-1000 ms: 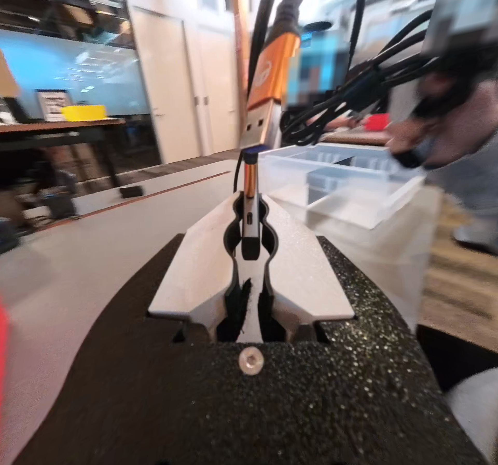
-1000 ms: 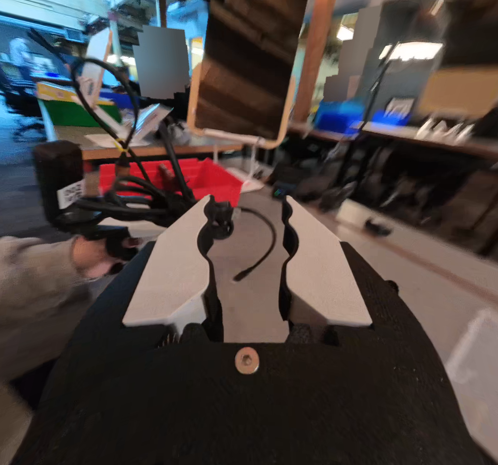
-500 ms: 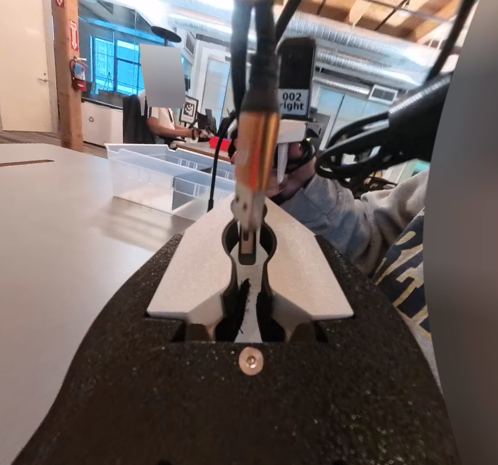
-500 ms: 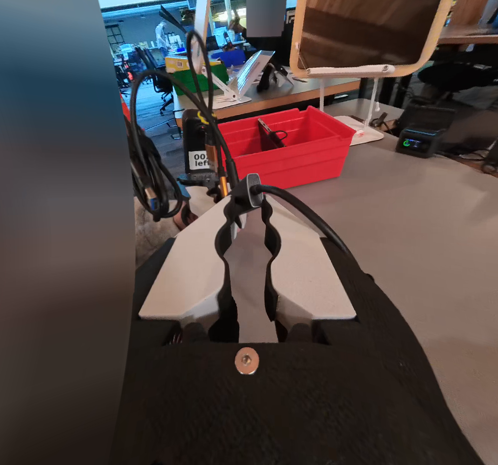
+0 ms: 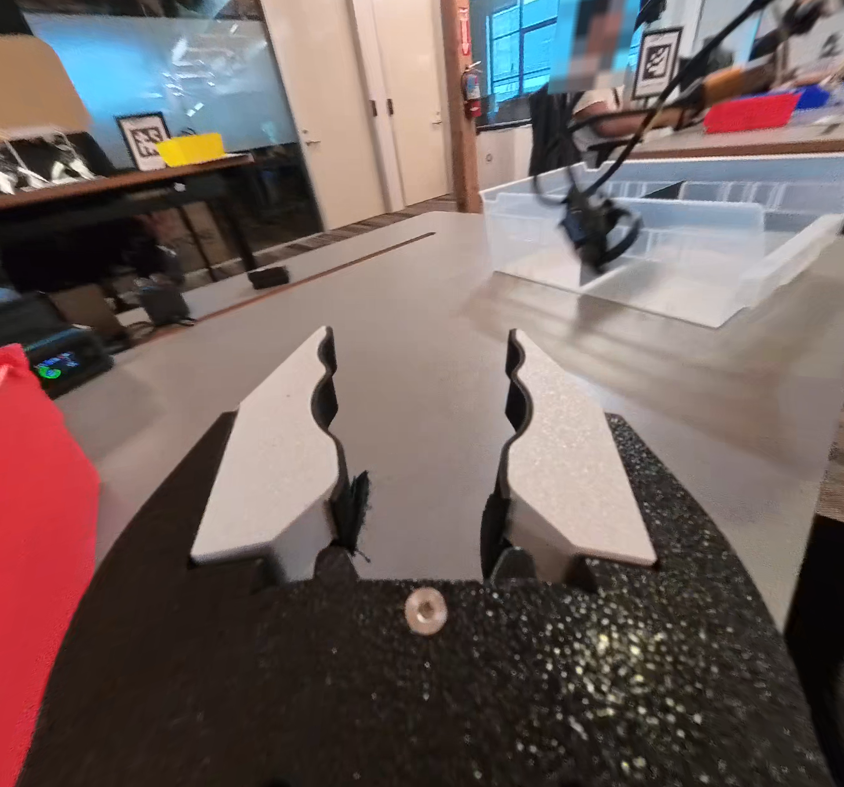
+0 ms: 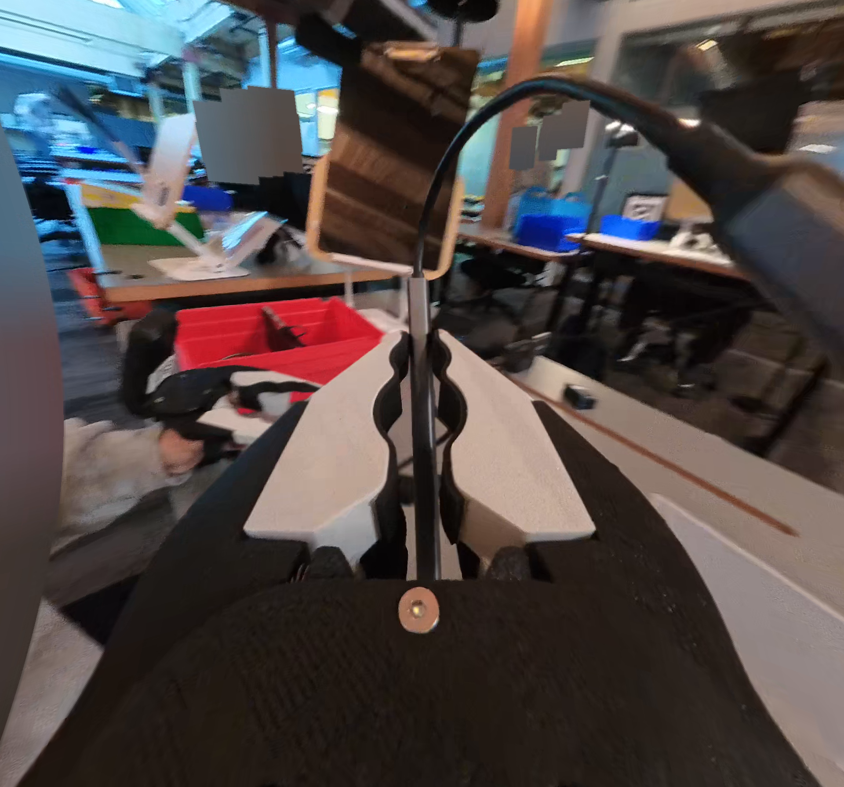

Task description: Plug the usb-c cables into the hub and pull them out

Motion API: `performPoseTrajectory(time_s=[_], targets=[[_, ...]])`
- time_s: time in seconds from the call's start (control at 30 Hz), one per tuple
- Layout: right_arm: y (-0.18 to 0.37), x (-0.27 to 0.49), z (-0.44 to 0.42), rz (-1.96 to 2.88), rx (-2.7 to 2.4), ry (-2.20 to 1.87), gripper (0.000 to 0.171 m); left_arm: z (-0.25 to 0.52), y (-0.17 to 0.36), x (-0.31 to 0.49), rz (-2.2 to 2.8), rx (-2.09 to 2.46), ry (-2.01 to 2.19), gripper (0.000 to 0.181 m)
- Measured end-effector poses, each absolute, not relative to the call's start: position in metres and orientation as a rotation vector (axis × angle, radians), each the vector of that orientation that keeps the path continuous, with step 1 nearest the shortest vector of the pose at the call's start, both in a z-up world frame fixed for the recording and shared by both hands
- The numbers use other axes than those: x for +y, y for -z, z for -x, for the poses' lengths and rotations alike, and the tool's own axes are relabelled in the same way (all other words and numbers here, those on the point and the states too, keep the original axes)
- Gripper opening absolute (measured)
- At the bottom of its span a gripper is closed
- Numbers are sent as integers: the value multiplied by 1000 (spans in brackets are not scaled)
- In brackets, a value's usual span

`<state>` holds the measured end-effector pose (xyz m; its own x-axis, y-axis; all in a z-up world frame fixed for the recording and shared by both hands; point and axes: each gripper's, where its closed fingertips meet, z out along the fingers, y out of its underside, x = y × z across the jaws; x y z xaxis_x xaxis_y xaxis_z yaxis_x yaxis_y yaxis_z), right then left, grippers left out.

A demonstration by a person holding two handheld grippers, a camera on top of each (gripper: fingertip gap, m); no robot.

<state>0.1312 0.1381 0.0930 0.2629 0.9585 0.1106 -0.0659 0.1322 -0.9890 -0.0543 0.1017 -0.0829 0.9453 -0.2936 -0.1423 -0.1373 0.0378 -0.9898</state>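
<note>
Left tongs [image 5: 420, 340] gape, empty; right tongs [image 6: 421, 340] clench.
We see the slim grey-and-black cable plug [image 6: 419, 308] pinched upright, centre frame.

open-plan office workshop: glass-walled room [image 5: 150, 94], worktables [image 6: 219, 276] with red bin [image 6: 283, 336], blue bins [image 6: 548, 226].

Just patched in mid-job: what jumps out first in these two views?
In the right wrist view, the right tongs are shut on a thin dark connector, whose black cable arches up and off to the right. In the left wrist view, the left tongs stand wide open and empty above the grey table. A blurred bundle of cables hangs over the clear bin at right.
</note>
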Motion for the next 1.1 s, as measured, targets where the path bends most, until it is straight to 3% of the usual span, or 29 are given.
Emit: performPoseTrajectory(time_s=[0.03, 0.33, 0.5, 0.77, 1.1], targets=[[-100, 145, -145, 1167, -971, -922, 7, 54, 83, 102, 1537, 356, 88, 73], [-140, 192, -245, 1101, -623, -697, 7, 47, 93, 107, 1540, 432, -78, 68], [-129, 256, -269, 1113, -467, -481, 7, 50, 94, 111, 1542, 416, -111, 69], [15, 352, -214, 1562, -1088, 26, 7, 56, 99, 114, 1575, 414, -208, 70], [142, 360, -223, 2153, -1640, 217, 10, 55, 104, 115, 1615, 421, -213, 70]])
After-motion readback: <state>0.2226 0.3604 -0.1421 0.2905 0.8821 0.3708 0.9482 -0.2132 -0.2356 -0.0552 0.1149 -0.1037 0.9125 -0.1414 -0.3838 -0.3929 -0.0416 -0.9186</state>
